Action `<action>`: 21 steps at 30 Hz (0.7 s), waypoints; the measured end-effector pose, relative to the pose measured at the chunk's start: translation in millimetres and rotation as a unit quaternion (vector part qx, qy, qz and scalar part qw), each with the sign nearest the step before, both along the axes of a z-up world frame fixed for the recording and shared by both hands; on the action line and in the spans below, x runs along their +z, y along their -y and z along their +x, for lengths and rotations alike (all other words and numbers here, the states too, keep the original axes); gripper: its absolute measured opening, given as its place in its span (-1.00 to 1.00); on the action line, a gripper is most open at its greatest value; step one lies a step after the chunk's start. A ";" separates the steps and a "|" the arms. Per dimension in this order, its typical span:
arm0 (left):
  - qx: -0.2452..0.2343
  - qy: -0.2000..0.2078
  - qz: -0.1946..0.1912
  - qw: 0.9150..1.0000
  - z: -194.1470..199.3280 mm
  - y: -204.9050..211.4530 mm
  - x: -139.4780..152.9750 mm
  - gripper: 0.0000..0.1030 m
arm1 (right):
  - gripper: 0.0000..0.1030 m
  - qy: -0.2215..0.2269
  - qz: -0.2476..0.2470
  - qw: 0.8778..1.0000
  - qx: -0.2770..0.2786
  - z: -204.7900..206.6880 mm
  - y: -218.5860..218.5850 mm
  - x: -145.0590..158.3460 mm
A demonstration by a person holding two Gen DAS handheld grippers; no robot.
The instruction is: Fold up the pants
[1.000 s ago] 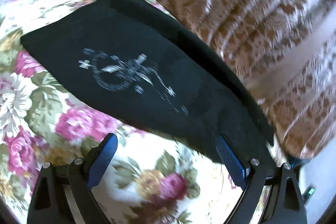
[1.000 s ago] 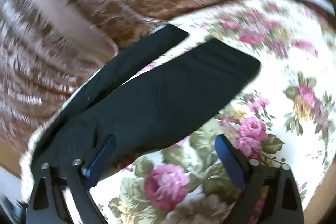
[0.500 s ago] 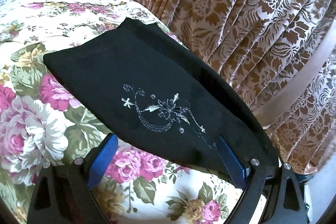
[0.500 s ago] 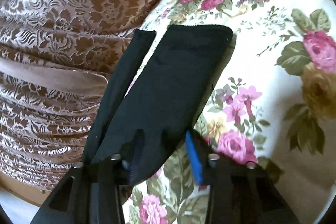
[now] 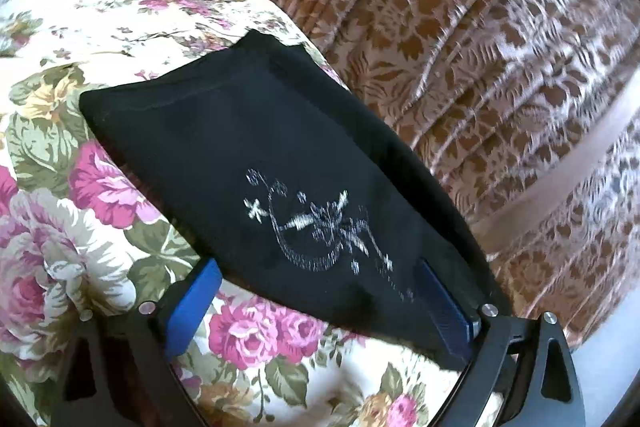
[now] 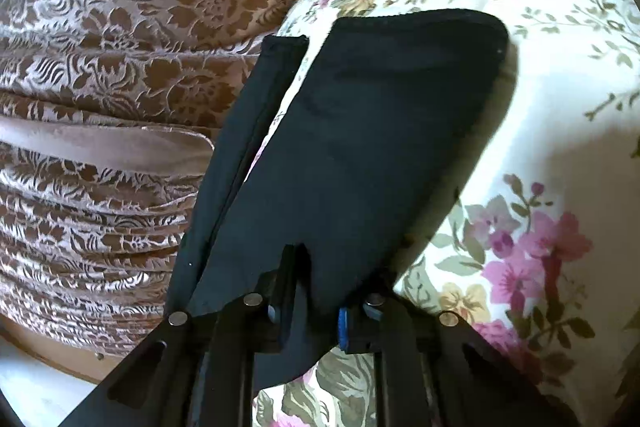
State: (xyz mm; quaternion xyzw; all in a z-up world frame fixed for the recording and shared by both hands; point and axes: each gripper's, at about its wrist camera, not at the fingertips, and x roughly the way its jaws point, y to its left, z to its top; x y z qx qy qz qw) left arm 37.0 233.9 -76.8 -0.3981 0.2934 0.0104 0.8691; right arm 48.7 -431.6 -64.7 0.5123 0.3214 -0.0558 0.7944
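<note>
Pants (image 5: 256, 163), black with a white swirl picture, lie on the flowery cloth (image 5: 72, 219) in the middle of the left view, next to the brown curtain (image 5: 480, 47) at the upper right. The left gripper (image 5: 316, 303) is wide open, its blue fingers (image 5: 192, 307) on each side of the pants' near edge. At the bottom middle of the right view, the right gripper (image 6: 310, 311) has just been closing and now pinches the pants.

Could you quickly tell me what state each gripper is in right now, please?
Left gripper: open, black pants lying between its fingers, not pinched.
Right gripper: has just been closing, now shut on the pants.
</note>
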 end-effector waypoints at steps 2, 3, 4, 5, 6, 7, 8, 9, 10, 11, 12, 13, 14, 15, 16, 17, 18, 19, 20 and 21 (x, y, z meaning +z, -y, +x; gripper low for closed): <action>0.018 0.007 -0.026 0.999 0.0 -6.9 -0.2 0.88 | -0.72 0.001 -0.008 1.000 0.003 0.3 -1.7 0.6; 0.025 0.010 -0.034 0.999 0.2 -9.3 -0.5 0.88 | -0.72 0.001 -0.008 1.000 0.003 -0.1 -1.7 0.6; 0.032 0.011 -0.041 0.999 1.7 -12.2 -0.7 0.88 | -0.72 0.002 -0.007 1.000 0.003 -0.4 -1.5 0.5; 0.035 0.008 -0.043 0.998 4.1 -14.0 -0.5 0.85 | -0.73 0.003 -0.006 1.000 0.003 -0.6 -1.4 0.5; 0.035 0.005 -0.041 0.999 7.0 -14.8 0.3 0.83 | -0.73 0.002 -0.008 1.000 0.003 -0.7 -1.6 0.5; 0.034 0.001 -0.035 0.999 10.7 -15.3 1.1 0.81 | -0.74 0.001 -0.011 1.000 0.003 -0.5 -2.0 0.7; 0.033 -0.005 -0.030 0.999 13.4 -15.9 1.4 0.73 | -0.75 0.000 -0.013 1.000 0.003 -0.4 -2.4 1.0; 0.035 -0.008 -0.027 0.999 14.1 -17.0 0.9 0.64 | -0.75 -0.002 -0.016 1.000 0.003 -0.2 -2.7 1.6; 0.038 -0.007 -0.029 0.999 14.0 -18.6 -0.2 0.61 | -0.75 -0.002 -0.018 1.000 0.003 0.1 -3.1 2.0; 0.042 -0.007 -0.031 0.999 13.8 -20.5 -1.9 0.53 | -0.75 -0.002 -0.018 1.000 0.003 -0.1 -3.1 2.3; 0.045 -0.007 -0.032 0.998 14.1 -22.0 -3.3 0.46 | -0.75 -0.001 -0.019 1.000 0.003 -0.2 -3.1 2.4; 0.045 -0.009 -0.030 0.999 15.8 -23.2 -4.2 0.44 | -0.75 -0.003 -0.020 1.000 0.003 0.1 -3.4 2.7; 0.041 -0.013 -0.023 0.999 18.9 -23.6 -4.2 0.37 | -0.77 -0.005 -0.022 1.000 0.004 0.9 -3.6 2.8; 0.036 -0.020 -0.016 0.999 22.5 -23.7 -4.0 0.29 | -0.77 -0.009 -0.026 1.000 0.005 2.5 -3.9 2.9; 0.033 -0.027 -0.012 0.999 25.5 -23.9 -4.1 0.23 | -0.79 -0.011 -0.027 1.000 0.006 4.2 -4.1 2.8; 0.031 -0.032 -0.008 0.999 28.1 -25.0 -4.1 0.03 | -0.81 -0.013 -0.027 1.000 0.007 6.0 -3.9 2.6; 0.026 -0.043 -0.005 0.999 31.9 -26.3 -5.5 -0.36 | -0.82 -0.015 -0.026 1.000 0.007 7.9 -3.1 2.1; 0.023 -0.063 -0.006 0.998 36.8 -28.7 -9.1 -0.57 | -0.85 -0.016 -0.024 1.000 0.007 9.3 -2.6 1.5; 0.022 -0.078 -0.020 0.997 40.3 -33.1 -14.3 -0.74 | -0.88 -0.016 -0.022 1.000 0.008 10.0 -1.8 0.5; 0.020 -0.076 -0.039 0.996 40.8 -37.1 -17.3 -0.79 | -0.88 -0.016 -0.020 1.000 0.007 10.8 -1.2 -0.1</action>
